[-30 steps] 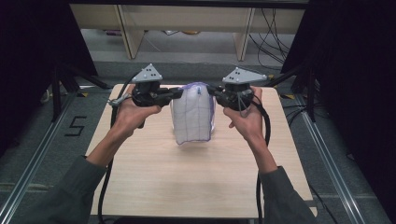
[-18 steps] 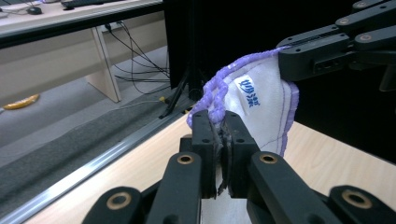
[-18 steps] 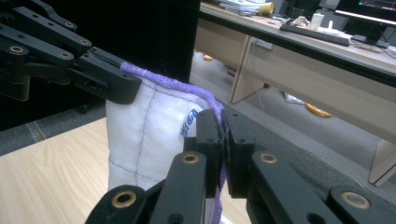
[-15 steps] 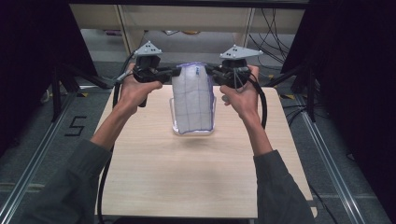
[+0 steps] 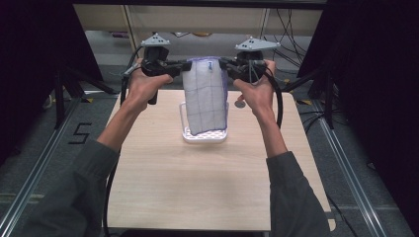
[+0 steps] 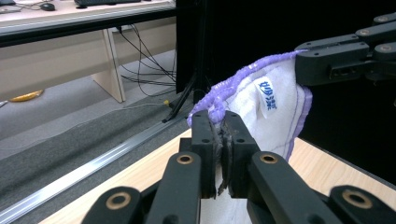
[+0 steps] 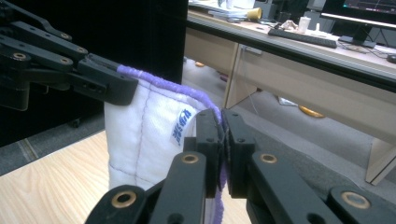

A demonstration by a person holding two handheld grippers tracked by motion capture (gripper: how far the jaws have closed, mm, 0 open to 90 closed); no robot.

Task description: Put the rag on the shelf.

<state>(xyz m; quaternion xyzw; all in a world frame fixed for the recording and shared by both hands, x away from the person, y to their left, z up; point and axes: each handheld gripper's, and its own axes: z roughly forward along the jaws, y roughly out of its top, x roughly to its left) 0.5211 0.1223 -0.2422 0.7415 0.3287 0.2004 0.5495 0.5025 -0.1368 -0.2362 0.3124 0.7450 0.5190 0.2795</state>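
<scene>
Over the wooden table (image 5: 207, 187) I hold a white cloth (image 5: 205, 101) with purple edging stretched between my two tongs, its lower end hanging into the white rack (image 5: 205, 134). My left gripper (image 5: 182, 65) is clenched on one top corner, my right gripper (image 5: 223, 63) on the other. I judge this the lifting step; next, raise it clear of the rack, keeping both corners taut.
</scene>
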